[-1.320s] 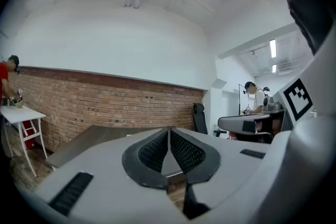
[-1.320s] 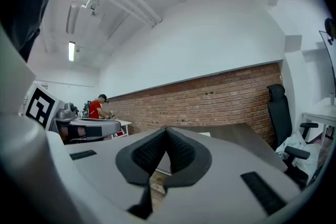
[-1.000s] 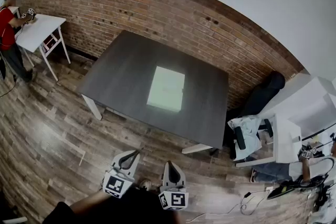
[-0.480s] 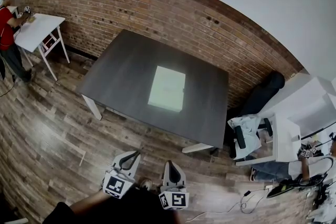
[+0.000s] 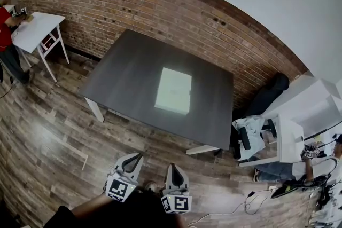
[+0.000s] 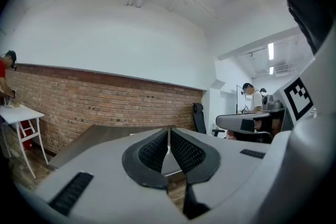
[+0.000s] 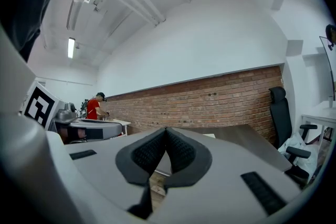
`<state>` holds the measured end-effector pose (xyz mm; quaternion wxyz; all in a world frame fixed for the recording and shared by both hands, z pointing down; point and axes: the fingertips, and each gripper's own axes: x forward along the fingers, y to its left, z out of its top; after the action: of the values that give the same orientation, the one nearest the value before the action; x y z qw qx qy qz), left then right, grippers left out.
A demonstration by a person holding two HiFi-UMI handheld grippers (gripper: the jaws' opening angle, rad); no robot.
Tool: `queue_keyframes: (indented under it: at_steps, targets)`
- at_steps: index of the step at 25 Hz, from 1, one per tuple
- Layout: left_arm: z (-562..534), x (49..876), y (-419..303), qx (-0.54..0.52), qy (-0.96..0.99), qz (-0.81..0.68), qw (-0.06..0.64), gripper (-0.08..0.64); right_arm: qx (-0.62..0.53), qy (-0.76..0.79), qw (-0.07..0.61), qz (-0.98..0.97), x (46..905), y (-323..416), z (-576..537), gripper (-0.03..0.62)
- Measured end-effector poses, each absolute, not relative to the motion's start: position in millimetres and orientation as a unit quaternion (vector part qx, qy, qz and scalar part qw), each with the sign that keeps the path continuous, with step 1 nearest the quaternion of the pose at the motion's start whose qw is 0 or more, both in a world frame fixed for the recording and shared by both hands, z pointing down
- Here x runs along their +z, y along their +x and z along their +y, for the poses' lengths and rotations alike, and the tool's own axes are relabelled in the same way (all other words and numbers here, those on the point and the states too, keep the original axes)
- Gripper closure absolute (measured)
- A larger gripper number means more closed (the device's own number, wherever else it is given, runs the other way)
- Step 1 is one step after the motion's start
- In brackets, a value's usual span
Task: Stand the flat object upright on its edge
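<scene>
A pale, flat rectangular object (image 5: pixel 173 91) lies flat near the middle of a dark grey table (image 5: pixel 128 69). Both grippers hang close to my body, well short of the table and above the wooden floor. My left gripper (image 5: pixel 134 159) is shut with nothing in it, its black pads (image 6: pixel 152 150) pressed together. My right gripper (image 5: pixel 173 170) is also shut and empty, with its pads (image 7: pixel 181 150) meeting. In the right gripper view a sliver of the pale object (image 7: pixel 210 136) shows above the jaws.
A brick wall (image 5: pixel 160 2) runs behind the table. A white desk (image 5: pixel 36 30) with a person in red (image 5: pixel 6 40) stands far left. Right of the table are a black office chair (image 5: pixel 267 94), a white desk (image 5: pixel 315 109) and cables on the floor (image 5: pixel 251 203).
The view has shifted slightly, so the table and pale object sit a touch further right and lower. Both grippers stay shut and in place.
</scene>
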<state>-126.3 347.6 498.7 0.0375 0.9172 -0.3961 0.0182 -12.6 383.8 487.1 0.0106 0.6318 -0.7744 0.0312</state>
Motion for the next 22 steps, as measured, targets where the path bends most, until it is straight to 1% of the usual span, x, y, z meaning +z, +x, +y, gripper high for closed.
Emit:
queue_keyframes:
  at_steps: [3,12,22]
  targets:
    - [344,499,-137,0.015,0.921,-0.388,0.046,0.517,0.033,0.638,0.011,-0.769,489,-24,380,0.568]
    - [339,505,-147,0.005,0.933,-0.359,0.038,0.517,0.028,0.658,0.02,-0.752,496,-42,372,0.568]
    - [297,513,-138,0.024,0.925,-0.377,0.039,0.517,0.034,0.652,0.014,-0.758,503,-26,332,0.568]
